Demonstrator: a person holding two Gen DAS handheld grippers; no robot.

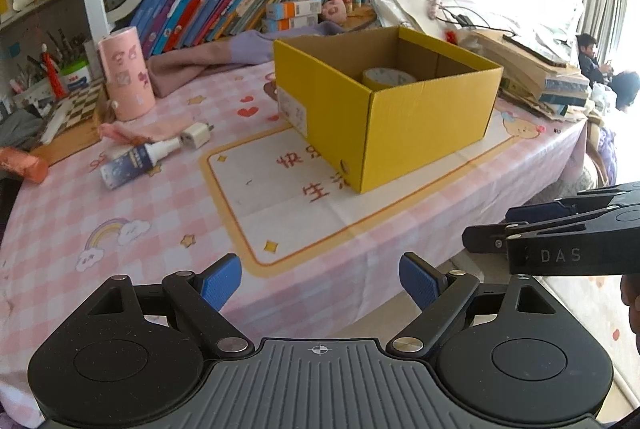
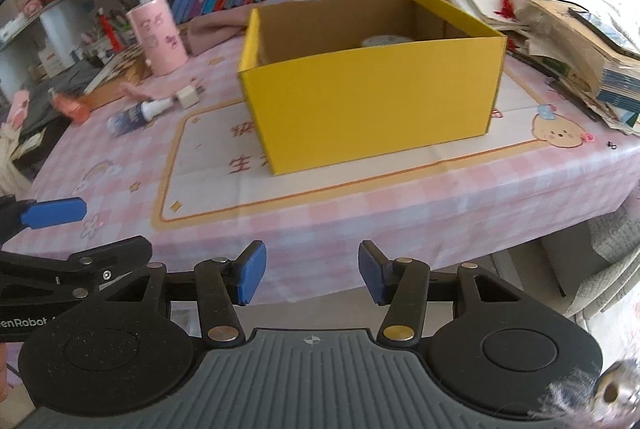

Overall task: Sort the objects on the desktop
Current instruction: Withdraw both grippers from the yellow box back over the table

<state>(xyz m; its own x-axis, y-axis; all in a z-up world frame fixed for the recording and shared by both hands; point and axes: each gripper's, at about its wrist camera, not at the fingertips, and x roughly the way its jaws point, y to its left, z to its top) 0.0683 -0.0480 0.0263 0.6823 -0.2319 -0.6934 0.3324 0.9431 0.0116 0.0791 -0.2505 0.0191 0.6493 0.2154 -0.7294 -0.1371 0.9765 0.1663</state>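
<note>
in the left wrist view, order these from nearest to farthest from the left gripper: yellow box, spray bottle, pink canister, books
From the left gripper:
1. Yellow box, ahead and to the right.
2. Spray bottle, lying ahead on the left.
3. Pink canister, upright behind the bottle, left.
4. Books, along the back under the shelf.

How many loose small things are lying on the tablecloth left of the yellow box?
2: a white charger plug and, touching it, a small bottle on its side. The box already holds a tape roll; others may be hidden.
</note>
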